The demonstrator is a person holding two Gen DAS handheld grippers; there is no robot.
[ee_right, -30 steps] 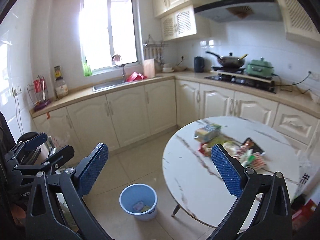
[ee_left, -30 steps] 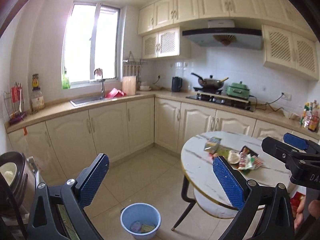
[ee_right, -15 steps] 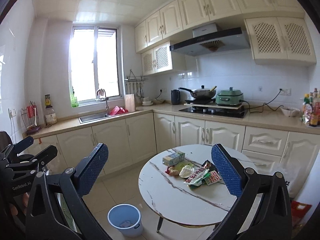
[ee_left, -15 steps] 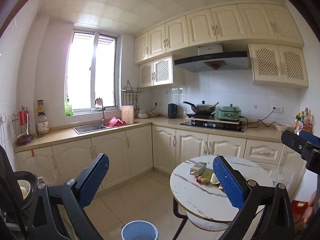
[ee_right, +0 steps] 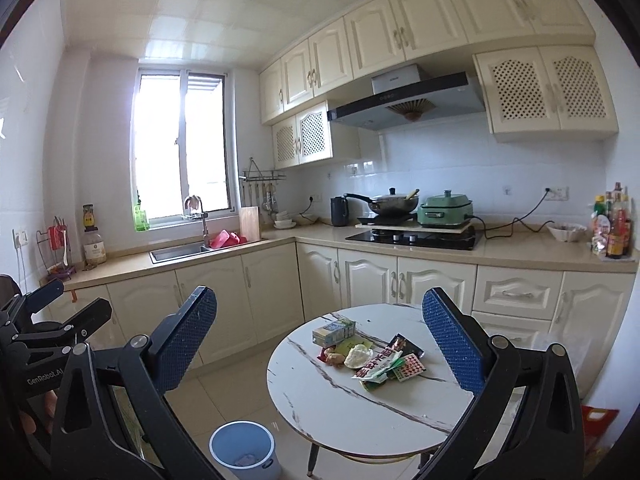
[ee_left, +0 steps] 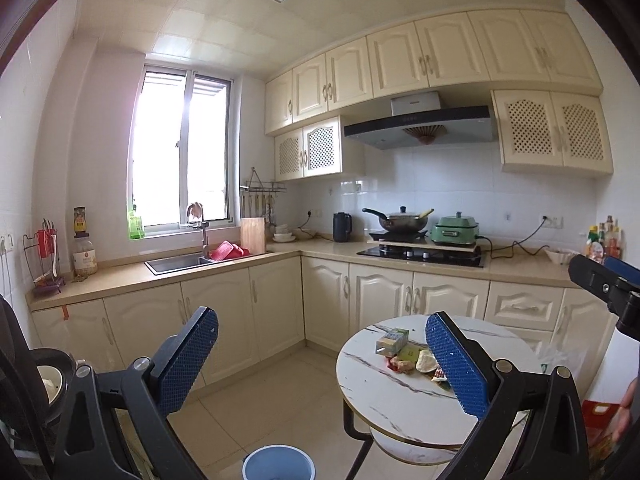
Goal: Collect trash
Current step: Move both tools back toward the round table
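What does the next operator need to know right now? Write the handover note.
Left hand-held gripper: open, empty, held up well short of the table.
Right hand-held gripper: open, empty, also raised.
Trash: drink carton, crumpled tissue, snack wrappers and scraps clustered on the round marble table.
Blue bin on the floor left of the table; something small already lies inside.
Done: nothing is in hand.
Left: pick each piece off the table and drop it in the bin.

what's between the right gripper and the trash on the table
Nothing visible. The right gripper is open and empty, and the trash lies in the open on the table, with only air between them.
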